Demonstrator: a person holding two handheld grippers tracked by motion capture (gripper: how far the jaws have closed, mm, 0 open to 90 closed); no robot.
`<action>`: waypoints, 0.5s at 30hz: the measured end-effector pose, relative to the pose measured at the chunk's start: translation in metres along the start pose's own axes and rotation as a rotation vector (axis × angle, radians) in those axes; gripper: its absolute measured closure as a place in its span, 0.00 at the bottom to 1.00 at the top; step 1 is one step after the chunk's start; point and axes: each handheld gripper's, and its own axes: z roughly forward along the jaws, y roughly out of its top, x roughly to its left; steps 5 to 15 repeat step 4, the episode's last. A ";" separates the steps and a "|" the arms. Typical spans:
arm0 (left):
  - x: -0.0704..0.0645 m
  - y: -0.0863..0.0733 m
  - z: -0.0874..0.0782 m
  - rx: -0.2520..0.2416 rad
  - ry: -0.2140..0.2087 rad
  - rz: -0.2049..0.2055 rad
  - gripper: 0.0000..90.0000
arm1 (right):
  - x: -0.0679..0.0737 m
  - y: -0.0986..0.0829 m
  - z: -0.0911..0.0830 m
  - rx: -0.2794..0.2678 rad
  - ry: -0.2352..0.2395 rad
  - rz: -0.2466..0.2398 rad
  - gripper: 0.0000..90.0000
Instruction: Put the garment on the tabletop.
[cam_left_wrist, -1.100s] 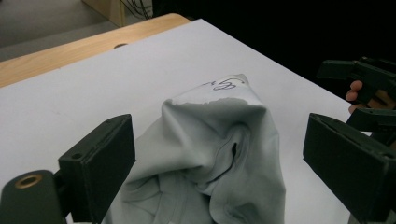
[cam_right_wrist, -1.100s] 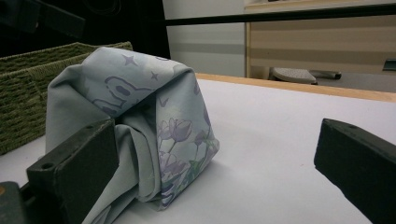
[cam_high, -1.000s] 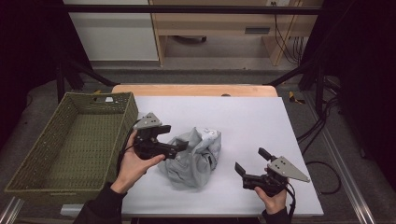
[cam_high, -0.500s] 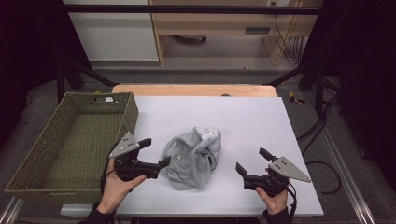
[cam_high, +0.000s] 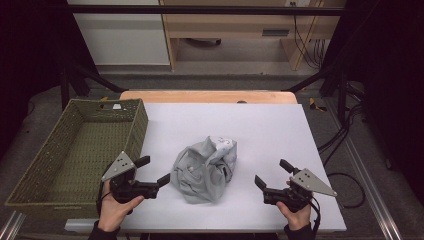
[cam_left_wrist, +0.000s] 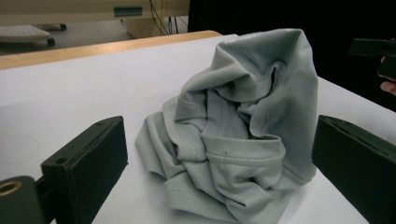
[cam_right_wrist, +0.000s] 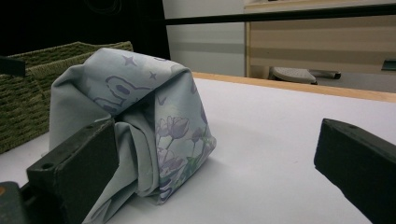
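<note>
Item under inspection: a crumpled grey garment (cam_high: 204, 169) heaped near the middle of the white tabletop (cam_high: 260, 130), slightly toward the near edge. It stands in a loose mound, bunched and unfolded. In the right gripper view its far face shows a pale printed side with flowers and stars (cam_right_wrist: 140, 126).

Left tongs (cam_high: 153, 171): released, jaws standing wide apart, resting low at about 9 o'clock of the garment, just beside it but not touching. In the left gripper view the cloth sits between and beyond the two jaws (cam_left_wrist: 238, 135), with nothing gripped.

Right tongs (cam_high: 272, 172): likewise released, jaws spread, at about 3 o'clock of the garment and clearly apart from it. Nothing is held.

A woven basket (cam_high: 30, 170) stands at the left of the tabletop, at about 9 o'clock beyond the left tongs. Its inside appears empty.

Assessment: work on the garment looks to be at an early stage. No grasp is made, and the cloth is neither spread, folded nor placed in the basket. Whether it is bound for the basket or for folding cannot be told from here. What is left appears to be everything: closing on the cloth, lifting it, and finishing its handling.
</note>
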 end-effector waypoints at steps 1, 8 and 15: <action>0.000 0.000 0.000 -0.002 0.003 0.002 0.03 | -0.001 0.000 -0.001 0.002 0.003 0.001 0.00; 0.004 -0.001 -0.002 -0.010 0.008 -0.014 0.03 | -0.001 0.001 -0.001 -0.003 0.004 0.004 0.00; 0.004 -0.001 -0.002 -0.010 0.008 -0.014 0.03 | -0.001 0.001 -0.001 -0.003 0.004 0.004 0.00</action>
